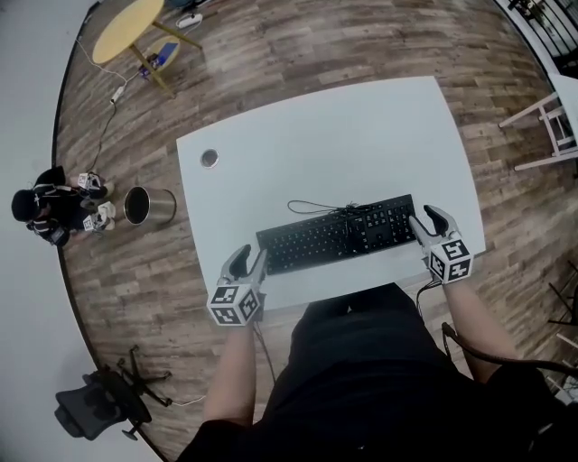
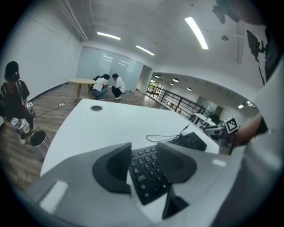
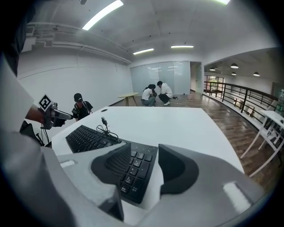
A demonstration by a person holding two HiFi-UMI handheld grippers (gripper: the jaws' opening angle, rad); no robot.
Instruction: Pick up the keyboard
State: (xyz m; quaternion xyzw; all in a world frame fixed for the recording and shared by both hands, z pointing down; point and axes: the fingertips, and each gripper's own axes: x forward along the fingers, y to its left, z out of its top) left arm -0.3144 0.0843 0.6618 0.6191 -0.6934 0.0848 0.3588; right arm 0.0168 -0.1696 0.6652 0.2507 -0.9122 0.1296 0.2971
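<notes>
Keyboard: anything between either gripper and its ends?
Nothing visible. The left gripper and right gripper, both open, sit at the two ends of the keyboard. Its loose cable lies by the far edge near the middle, clear of both.

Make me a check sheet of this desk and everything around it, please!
Surface: white table, bare apart from a round cable hole.
Job's things: black keyboard lies flat near the front edge.
Clutter: nothing seen.
Grippers: left gripper open at the keyboard's left end; right gripper open at its right end.
Cables: black cable looped on the table behind the keyboard.
Surroundings: wood floor, metal bin, yellow round table, office chair, a person standing.
</notes>
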